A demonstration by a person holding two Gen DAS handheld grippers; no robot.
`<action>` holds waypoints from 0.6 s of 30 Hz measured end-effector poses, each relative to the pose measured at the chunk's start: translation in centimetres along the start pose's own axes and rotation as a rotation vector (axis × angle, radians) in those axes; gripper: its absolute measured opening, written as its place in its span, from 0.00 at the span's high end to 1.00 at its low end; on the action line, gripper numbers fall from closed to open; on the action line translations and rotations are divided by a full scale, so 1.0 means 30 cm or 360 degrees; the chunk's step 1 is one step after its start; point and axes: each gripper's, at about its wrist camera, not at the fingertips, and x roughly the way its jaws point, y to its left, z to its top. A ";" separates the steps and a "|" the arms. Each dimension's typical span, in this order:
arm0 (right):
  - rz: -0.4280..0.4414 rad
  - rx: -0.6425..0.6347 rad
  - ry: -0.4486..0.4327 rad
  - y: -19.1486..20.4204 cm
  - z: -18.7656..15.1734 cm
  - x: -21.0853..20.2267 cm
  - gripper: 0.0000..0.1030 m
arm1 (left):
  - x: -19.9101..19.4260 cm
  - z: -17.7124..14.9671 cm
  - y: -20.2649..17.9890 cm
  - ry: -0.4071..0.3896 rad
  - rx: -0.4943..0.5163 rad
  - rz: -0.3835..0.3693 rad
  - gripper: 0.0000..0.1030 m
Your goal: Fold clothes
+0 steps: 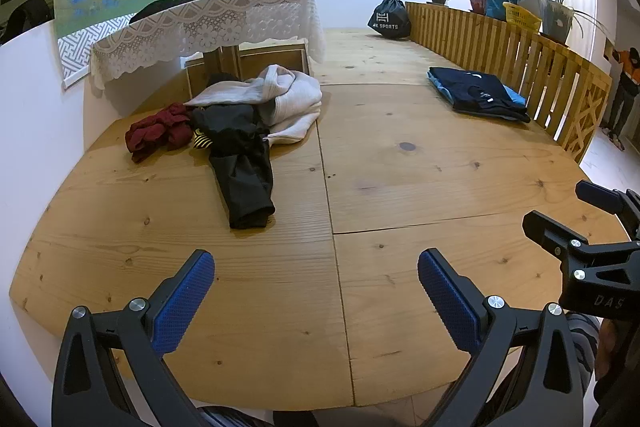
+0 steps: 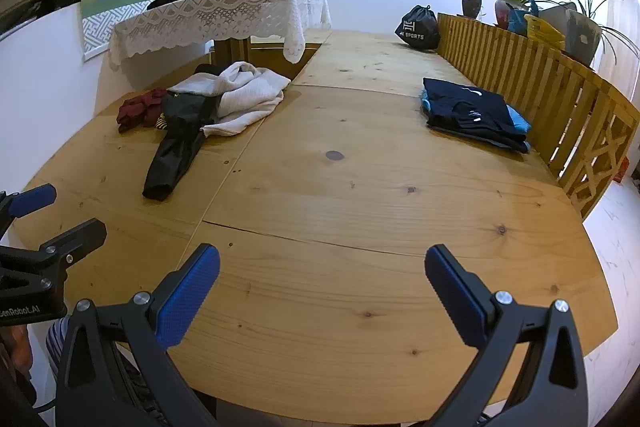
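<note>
Both tools are held spread and empty above the near edge of the wooden worktop (image 1: 400,163). Ahead and left of the left tool (image 1: 316,291), a heap of unfolded clothes (image 1: 240,115) is seen; ahead and right of the right tool (image 2: 322,287), a folded stack (image 2: 476,115) is laid beside the slatted fence (image 2: 540,75).

Left gripper (image 1: 316,301): black angular frame, silver screws, blue textured pads (image 1: 182,301) on the jaws, white "GenRobot.AI" lettering.
Right gripper (image 2: 322,297): same black build, blue pads (image 2: 186,297), "DA5" embossed on its body.
Clothing: striped fabric (image 2: 56,341) below.
</note>
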 end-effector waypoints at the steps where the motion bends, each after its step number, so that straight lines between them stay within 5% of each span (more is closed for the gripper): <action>1: 0.0001 -0.0002 0.0003 0.001 0.000 0.002 0.00 | 0.001 0.000 0.000 0.0001 0.0000 0.0000 0.00; 18: -0.0012 -0.0024 0.0009 0.026 0.036 0.039 0.00 | 0.030 0.017 0.021 0.0022 -0.0092 -0.0022 0.00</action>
